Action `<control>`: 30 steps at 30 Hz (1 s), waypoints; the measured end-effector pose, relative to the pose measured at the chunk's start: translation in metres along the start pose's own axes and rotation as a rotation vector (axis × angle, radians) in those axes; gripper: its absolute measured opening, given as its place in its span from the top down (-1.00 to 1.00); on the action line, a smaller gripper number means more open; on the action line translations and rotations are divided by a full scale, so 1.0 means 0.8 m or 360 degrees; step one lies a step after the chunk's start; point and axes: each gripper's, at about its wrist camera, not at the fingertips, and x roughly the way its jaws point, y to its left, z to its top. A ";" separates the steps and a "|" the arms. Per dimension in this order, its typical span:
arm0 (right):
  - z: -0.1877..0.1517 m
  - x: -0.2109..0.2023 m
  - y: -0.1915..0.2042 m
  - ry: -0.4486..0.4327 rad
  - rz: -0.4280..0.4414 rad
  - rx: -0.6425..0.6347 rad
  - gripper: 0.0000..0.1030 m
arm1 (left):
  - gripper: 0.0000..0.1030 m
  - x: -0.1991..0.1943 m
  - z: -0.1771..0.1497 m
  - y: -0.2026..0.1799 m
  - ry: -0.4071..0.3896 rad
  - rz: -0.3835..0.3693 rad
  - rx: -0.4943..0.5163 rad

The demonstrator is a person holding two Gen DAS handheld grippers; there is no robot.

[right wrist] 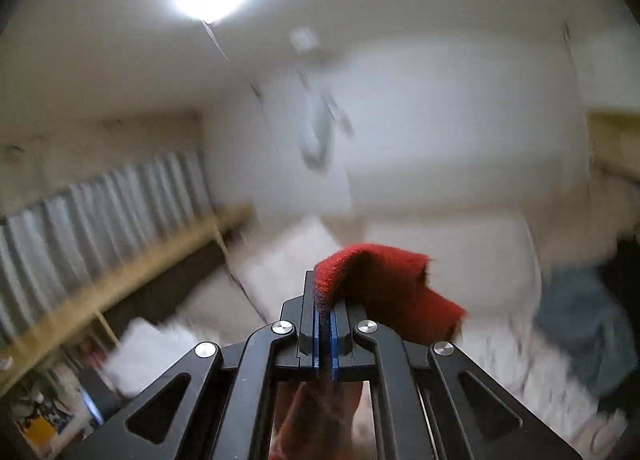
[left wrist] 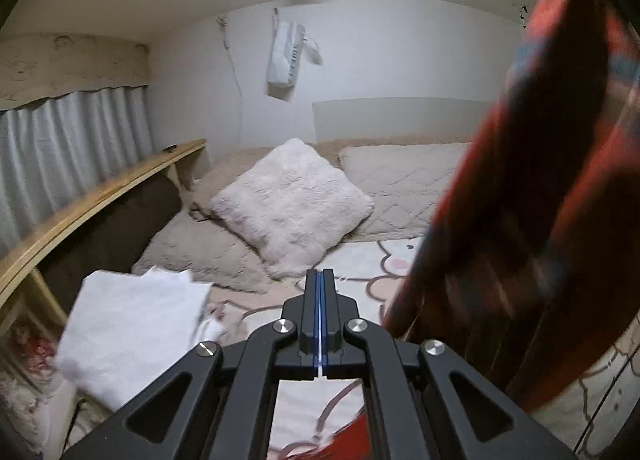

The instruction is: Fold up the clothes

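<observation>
- The bed [left wrist: 360, 260] fills the lower half of the left wrist view, covered by a pale sheet with looping brown outlines; every place below is given against it.
- A red plaid garment [left wrist: 532, 195] hangs in the air above the right side of the bed. Its long axis runs steeply up and down, tilted so the top end points to the upper right and the bottom end to the lower left. The lower end hangs near the sheet; contact cannot be told because of blur.
- Two flat beige pillows [left wrist: 404, 183] lie across the head of the bed, with a fluffy white cushion [left wrist: 292, 207] propped on them, one corner pointing up.
- A folded white cloth [left wrist: 132, 328] lies at the left edge of the bed, below a wooden shelf [left wrist: 100, 187] that runs along that side.
- The left gripper [left wrist: 321, 280] hovers over the middle of the bed with its jaws pressed together and nothing between them.
- The right gripper [right wrist: 325, 292] is raised above the bed, pointing toward the head wall, clenched on a red edge of the garment [right wrist: 384, 276], which drapes over the tip to the right.
</observation>
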 end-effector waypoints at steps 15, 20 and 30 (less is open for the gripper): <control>-0.536 0.026 0.148 0.1615 0.0517 -0.0392 0.91 | -0.30 -0.039 -0.158 0.058 0.0304 0.0060 -0.0075; -0.641 0.008 0.159 0.1889 0.0608 -0.0529 0.91 | -0.30 -0.017 -0.188 0.048 0.0389 0.0035 -0.0129; -0.536 0.022 0.105 0.1532 0.0416 -0.0327 -0.45 | -0.30 0.020 -0.226 0.021 0.0480 0.0038 -0.0153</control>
